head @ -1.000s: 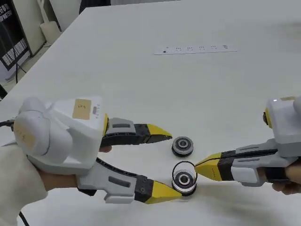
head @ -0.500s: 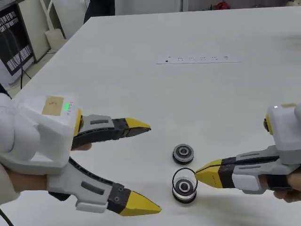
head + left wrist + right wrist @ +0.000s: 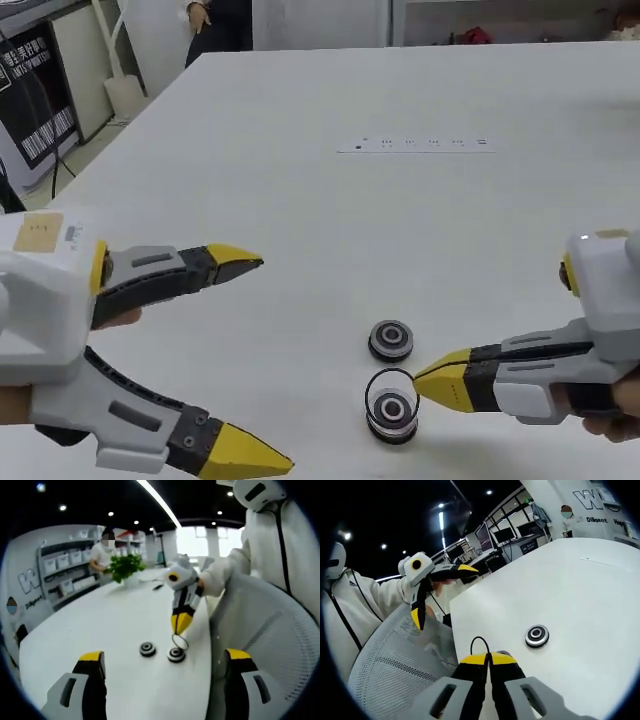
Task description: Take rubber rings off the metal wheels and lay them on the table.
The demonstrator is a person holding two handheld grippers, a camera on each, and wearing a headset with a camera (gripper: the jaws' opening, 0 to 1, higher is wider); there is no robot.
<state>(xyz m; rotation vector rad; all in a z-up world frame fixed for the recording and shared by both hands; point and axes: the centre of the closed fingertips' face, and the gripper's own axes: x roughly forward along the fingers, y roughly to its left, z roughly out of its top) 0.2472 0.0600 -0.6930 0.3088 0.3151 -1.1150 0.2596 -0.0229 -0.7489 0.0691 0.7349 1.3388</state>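
Note:
Two small metal wheels sit near the table's front. The far wheel (image 3: pixel 390 340) (image 3: pixel 147 649) (image 3: pixel 537 635) stands alone. Over the near wheel (image 3: pixel 392 415) (image 3: pixel 176 655) a thin black rubber ring (image 3: pixel 389 377) (image 3: pixel 178 642) (image 3: pixel 479 643) stands up as a loop, pinched at its right side by my right gripper (image 3: pixel 420 381) (image 3: pixel 179 625) (image 3: pixel 488 657), which is shut on it. Whether the ring's lower edge still touches that wheel I cannot tell. My left gripper (image 3: pixel 258 362) (image 3: pixel 165 656) (image 3: pixel 440 592) stands wide open, well to the left of both wheels, holding nothing.
A white power strip (image 3: pixel 420 145) lies flat at mid-table. The white table (image 3: pixel 300 200) has wide bare room around the wheels. A person (image 3: pixel 105 550) stands at the far end beside a potted plant (image 3: pixel 125 566). A mesh chair (image 3: pixel 395 650) is near the table's edge.
My left gripper has drawn back to the left, away from the near wheel, still open. The right gripper keeps the ring pinched over the wheel. The head view has tilted up a little.

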